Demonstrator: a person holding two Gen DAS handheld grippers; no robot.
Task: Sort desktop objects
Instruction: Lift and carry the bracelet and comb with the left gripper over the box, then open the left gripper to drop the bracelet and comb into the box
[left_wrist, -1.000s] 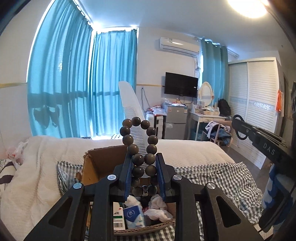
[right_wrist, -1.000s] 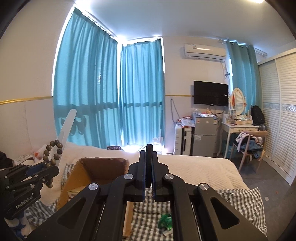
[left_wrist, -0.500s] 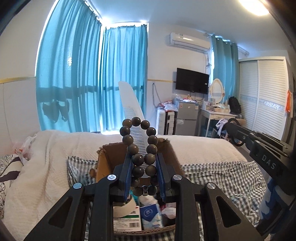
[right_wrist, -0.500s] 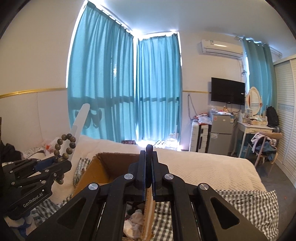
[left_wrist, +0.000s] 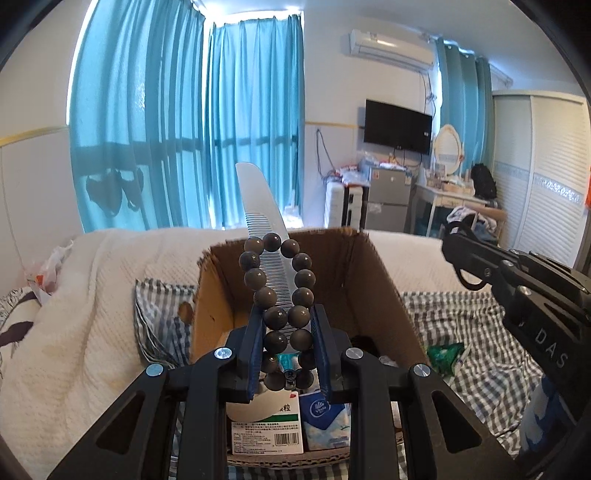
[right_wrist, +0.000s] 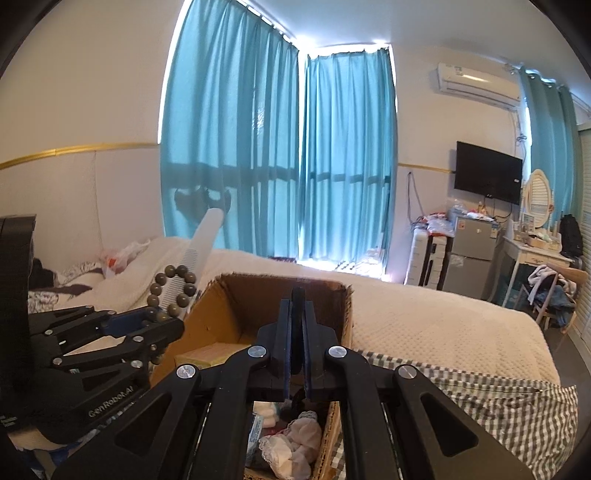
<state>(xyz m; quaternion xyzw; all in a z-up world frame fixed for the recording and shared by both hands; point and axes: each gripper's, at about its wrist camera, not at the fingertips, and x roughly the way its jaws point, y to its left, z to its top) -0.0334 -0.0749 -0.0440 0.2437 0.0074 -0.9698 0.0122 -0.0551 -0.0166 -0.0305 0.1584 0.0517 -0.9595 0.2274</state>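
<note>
Comb's (left_wrist: 264, 221) lower end behind bracelet (left_wrist: 277, 295)

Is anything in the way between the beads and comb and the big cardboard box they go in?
Nothing visible blocks the way. The left gripper holds the bead bracelet and white comb just above the cardboard box, whose top is open. Packets and tissues already lie inside, so they would land on those.

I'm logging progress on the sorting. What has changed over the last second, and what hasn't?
Both grippers have come closer to the cardboard box and tipped down, so its contents now show beneath them. The left gripper stays shut on the bead bracelet and white comb. The right gripper stays shut on a thin dark thing I can't identify. Nothing has been let go.
</note>
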